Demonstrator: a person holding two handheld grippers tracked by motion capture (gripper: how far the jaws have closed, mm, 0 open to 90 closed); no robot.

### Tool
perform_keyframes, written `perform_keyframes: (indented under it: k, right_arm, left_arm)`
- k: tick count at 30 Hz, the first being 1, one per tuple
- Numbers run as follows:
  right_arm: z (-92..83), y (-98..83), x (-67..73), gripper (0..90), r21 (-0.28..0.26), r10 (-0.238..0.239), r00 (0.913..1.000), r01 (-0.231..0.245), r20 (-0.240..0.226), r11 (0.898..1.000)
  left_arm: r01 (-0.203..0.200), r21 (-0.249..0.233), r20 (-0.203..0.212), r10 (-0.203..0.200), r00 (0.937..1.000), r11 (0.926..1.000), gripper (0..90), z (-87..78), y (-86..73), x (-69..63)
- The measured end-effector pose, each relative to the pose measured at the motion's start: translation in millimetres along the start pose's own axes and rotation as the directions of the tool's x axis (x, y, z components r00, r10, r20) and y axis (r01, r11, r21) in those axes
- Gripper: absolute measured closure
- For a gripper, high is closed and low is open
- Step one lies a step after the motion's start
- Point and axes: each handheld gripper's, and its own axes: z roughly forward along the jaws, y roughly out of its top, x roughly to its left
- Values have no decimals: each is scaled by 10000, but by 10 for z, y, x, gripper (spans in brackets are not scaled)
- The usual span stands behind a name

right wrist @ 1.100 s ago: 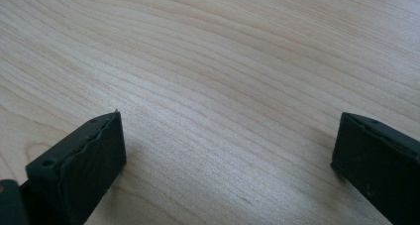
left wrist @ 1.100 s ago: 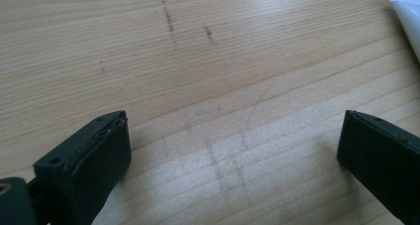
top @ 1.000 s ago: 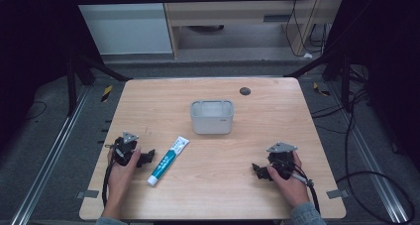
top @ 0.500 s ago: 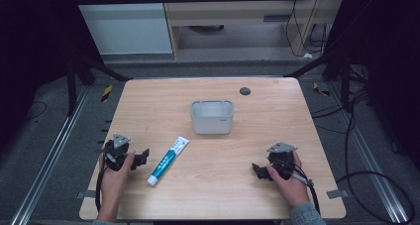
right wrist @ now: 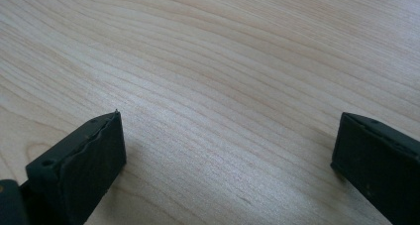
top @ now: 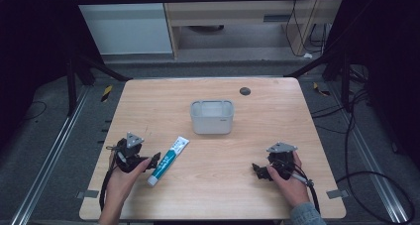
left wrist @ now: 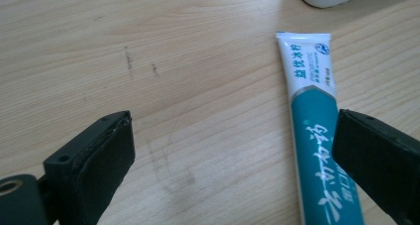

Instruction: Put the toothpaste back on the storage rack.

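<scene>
Toothpaste tube (top: 168, 160) flat on the wooden table (top: 277, 121), toward the near left, white crimped end aimed at the translucent plastic bin (top: 212, 117) and capped end toward the near edge. Long axis slanted, running from near-left up to far-right in the high view. Left gripper (top: 154, 160) just beside the tube's lower half, on its left, jaws spread wide and holding nothing. In the left gripper view, same tube (left wrist: 317, 136) lying along the right-hand jaw, partly under it, rather than centred in the gap; bare wood with faint scuff marks between the jaws. Likely needs a small sideways shift toward the tube so both jaws straddle its narrow width, across the long axis, before any closing. Right gripper (top: 257, 169) well apart on the other side of the table, jaws likewise wide apart and empty, bare wood grain alone ahead of it (right wrist: 228, 150); clearly the farther of the two from the tube. Bin standing beyond the tube, near the table's middle, separate from it. Cap end of the tube cut off at the bottom of the left gripper view and too small to read from above; contact between right-hand jaw and tube impossible to confirm. Inside of the bin hard to make out, apparently empty.
</scene>
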Motion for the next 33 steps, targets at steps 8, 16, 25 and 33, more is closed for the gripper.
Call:
perform_keyframes:
  k: [8,16,25,33]
  right_arm:
    - [0,0,0,4,3,2,10000,-2,0,10000]
    - [0,0,0,4,3,0,10000,0,0,10000]
    - [0,0,0,4,5,0,10000,0,4,10000]
    - [-1,-1,-1,4,7,-14,10000,14,11,10000]
  left_arm:
    - [-263,152,96,261,9996,9995,43,-8,45,-143]
    - [-735,385,414,719,9966,9966,71,60,62,-362]
    - [-880,529,817,835,9932,9947,84,51,106,-420]
    - [-1268,1048,1098,1153,9872,9864,121,81,195,-432]
